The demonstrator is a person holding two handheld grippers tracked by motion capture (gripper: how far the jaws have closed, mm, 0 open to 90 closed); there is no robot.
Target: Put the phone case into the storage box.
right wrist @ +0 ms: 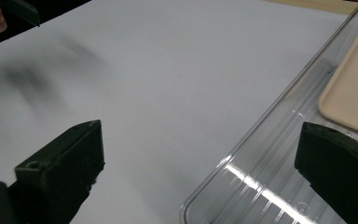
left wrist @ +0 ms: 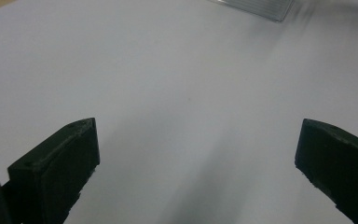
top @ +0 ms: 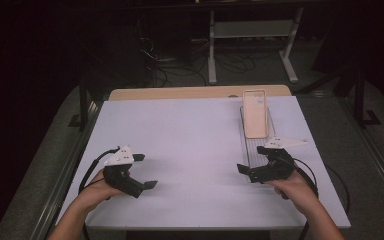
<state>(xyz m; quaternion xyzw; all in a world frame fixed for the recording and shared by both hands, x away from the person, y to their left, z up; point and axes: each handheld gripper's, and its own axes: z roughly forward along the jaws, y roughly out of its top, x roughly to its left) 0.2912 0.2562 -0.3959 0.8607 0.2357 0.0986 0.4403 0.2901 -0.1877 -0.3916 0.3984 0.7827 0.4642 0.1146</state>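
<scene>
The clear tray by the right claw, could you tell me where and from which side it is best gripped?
Probably the clear tray is best gripped by the right claw at its near rounded end, coming in low from the person's side: the thin upright rim there is bare, while the beige case rests toward its far end.

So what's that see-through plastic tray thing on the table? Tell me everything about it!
The long clear plastic tray looks glossy, with a low raised rim, rounded corners and fine ridges along its floor. It lies flat on the white table, toward the right side, running from near edge to far. A flat beige rounded-corner rectangle, perhaps a phone case, lies in its far part. The right gripper, jaws open, sits at its near end; whether they touch is unclear.
</scene>
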